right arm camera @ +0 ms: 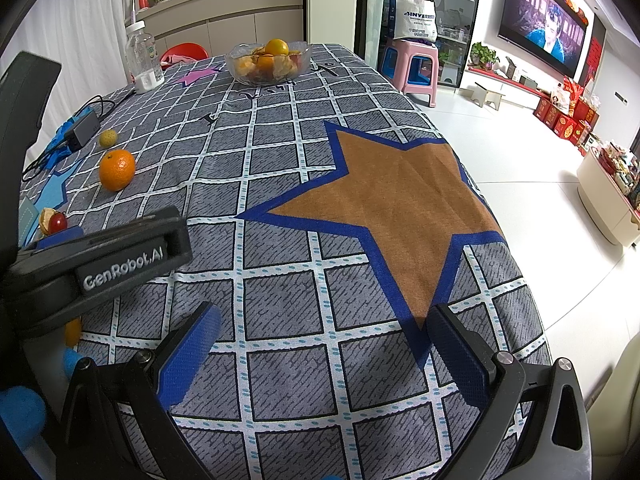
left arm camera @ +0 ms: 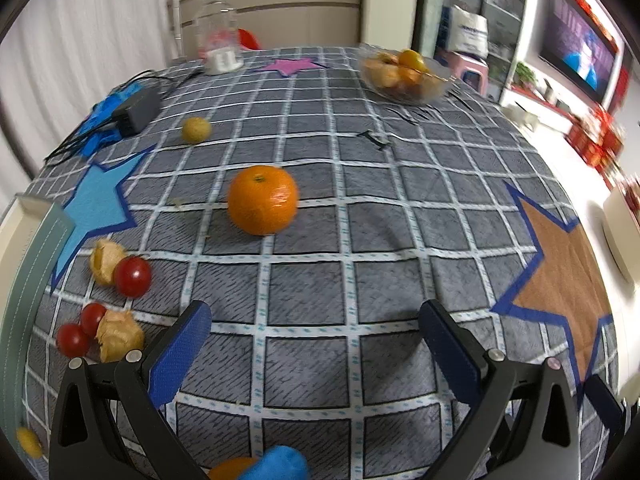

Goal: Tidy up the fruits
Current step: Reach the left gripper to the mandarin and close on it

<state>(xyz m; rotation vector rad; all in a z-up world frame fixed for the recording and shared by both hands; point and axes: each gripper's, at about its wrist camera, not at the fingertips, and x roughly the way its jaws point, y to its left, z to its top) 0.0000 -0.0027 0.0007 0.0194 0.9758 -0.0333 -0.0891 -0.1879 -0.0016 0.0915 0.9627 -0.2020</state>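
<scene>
A grey checked tablecloth with star patches covers the table, a lit television on the wall and a pink stool on the white floor beyond. One loose orange sits mid-table, a small yellow fruit behind it. Three cherry tomatoes lie at the left edge among two papery husked fruits. One glass bowl at the far side holds more oranges. One clear bottle stands far left. Left gripper is spread wide, empty, above the cloth; right gripper likewise gapes, nothing between its pads.
</scene>
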